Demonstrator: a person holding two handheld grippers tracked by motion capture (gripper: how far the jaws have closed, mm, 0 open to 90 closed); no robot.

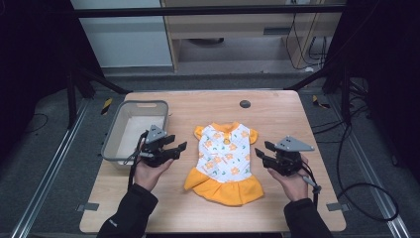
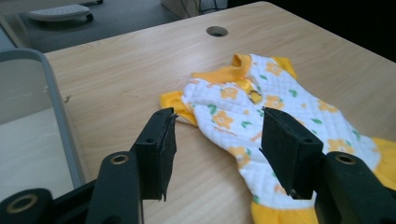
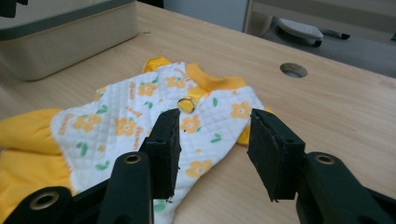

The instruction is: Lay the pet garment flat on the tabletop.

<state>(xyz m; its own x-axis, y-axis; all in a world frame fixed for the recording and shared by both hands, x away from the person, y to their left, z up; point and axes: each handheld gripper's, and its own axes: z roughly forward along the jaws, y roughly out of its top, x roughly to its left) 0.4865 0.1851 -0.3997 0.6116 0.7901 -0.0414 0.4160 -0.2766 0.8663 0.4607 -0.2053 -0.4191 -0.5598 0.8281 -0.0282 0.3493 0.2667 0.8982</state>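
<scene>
From my left gripper view, the dress (image 2: 261, 116) runs off the right and bottom edges, and the black pads (image 2: 289, 156) cover part of its quilted body. The grey bin (image 2: 56, 102) is cut by the left edge, so I can't see its far walls. From my right gripper view, the yellow skirt (image 3: 28, 149) leaves the frame at left. The small orange lettering (image 3: 135, 109) on the fabric is too small to read. From the high view, both sleeves (image 1: 129, 213) are cropped at the bottom.
</scene>
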